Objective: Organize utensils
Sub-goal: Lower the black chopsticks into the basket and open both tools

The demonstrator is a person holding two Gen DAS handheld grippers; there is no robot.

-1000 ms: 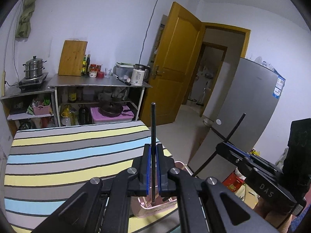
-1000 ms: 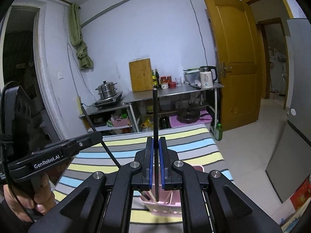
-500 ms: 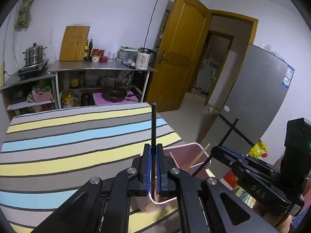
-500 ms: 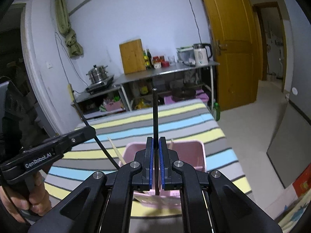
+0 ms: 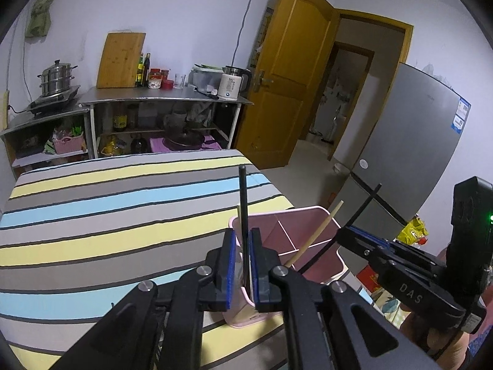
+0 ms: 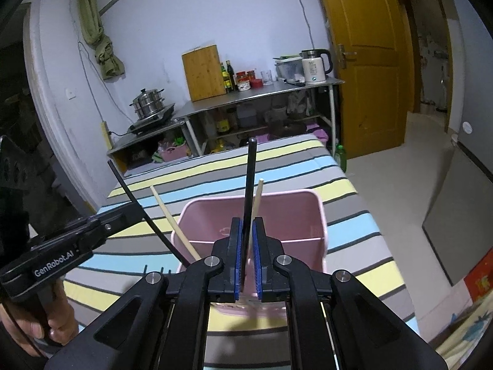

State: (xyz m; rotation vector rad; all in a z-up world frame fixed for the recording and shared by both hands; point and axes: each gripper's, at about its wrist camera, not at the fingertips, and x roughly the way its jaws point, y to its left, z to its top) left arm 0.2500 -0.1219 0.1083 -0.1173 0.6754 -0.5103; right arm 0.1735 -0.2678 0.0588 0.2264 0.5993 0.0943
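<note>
As my two grippers hang over the table's near right corner, both sets of jaws are easing apart. My left gripper point(image 5: 243, 262) has a black chopstick point(image 5: 243, 203) standing loose between its blue pads; my right gripper point(image 6: 246, 257) frames a second black chopstick point(image 6: 250, 185) likewise, leaning slightly. Both sticks reach down into the pink utensil holder point(image 6: 319, 215), where pale wooden chopsticks point(image 6: 172, 219) already lean. Beyond stretches the striped tablecloth point(image 5: 107, 215).
</note>
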